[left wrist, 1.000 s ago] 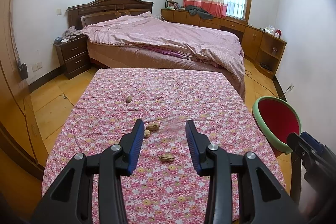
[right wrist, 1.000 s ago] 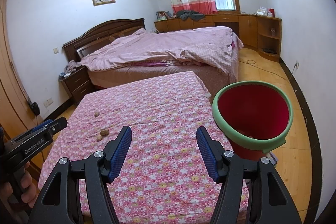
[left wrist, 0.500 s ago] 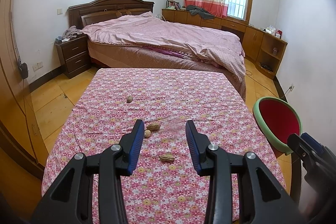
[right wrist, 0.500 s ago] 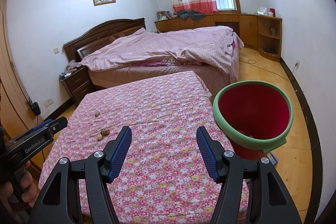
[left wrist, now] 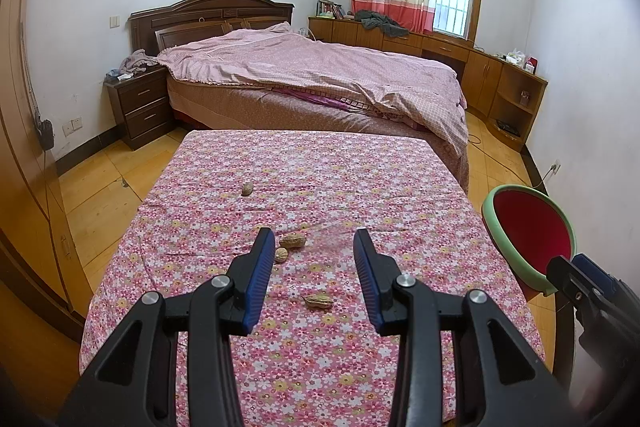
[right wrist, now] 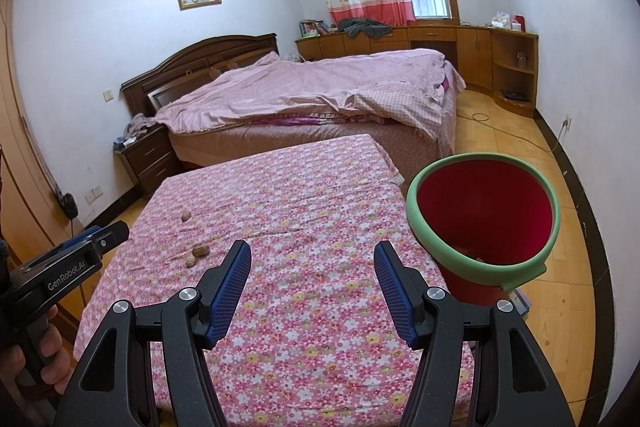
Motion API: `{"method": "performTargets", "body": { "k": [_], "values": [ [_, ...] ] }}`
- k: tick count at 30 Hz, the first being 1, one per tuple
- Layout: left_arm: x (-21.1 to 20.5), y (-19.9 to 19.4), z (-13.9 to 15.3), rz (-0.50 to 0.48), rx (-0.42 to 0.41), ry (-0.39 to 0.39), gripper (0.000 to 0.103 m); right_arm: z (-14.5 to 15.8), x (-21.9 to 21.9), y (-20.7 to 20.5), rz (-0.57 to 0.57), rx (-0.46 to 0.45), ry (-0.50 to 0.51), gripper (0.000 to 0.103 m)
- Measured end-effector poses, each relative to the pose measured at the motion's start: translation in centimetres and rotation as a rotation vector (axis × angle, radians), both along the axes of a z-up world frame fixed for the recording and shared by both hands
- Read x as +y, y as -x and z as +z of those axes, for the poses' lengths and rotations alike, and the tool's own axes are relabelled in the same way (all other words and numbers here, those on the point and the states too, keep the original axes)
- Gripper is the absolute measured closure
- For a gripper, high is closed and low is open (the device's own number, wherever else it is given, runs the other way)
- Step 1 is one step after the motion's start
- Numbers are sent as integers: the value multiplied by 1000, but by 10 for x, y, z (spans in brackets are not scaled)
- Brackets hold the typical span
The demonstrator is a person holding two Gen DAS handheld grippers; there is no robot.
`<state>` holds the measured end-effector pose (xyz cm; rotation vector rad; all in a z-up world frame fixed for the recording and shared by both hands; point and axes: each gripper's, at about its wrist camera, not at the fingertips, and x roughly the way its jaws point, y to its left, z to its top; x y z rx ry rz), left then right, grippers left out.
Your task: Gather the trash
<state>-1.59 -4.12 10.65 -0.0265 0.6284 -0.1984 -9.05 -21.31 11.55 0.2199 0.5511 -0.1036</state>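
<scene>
The left tongs hung open over the flowered counter, nothing between them. Four peanut shells lay scattered there. A red bin stood beside the counter's right edge.

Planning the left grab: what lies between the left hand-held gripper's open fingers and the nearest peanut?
Only bare flowered tablecloth; the nearest peanut lies below the left hand-held gripper, seen in the left wrist view.
</scene>
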Motion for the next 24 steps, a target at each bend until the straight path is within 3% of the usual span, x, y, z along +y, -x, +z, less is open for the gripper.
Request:
{"method": "performTargets", "body": {
  "k": [24],
  "values": [
    [0,-1,-2,-2,11,-3,62,-1,2,1,0,4,-3,38]
  ]
}}
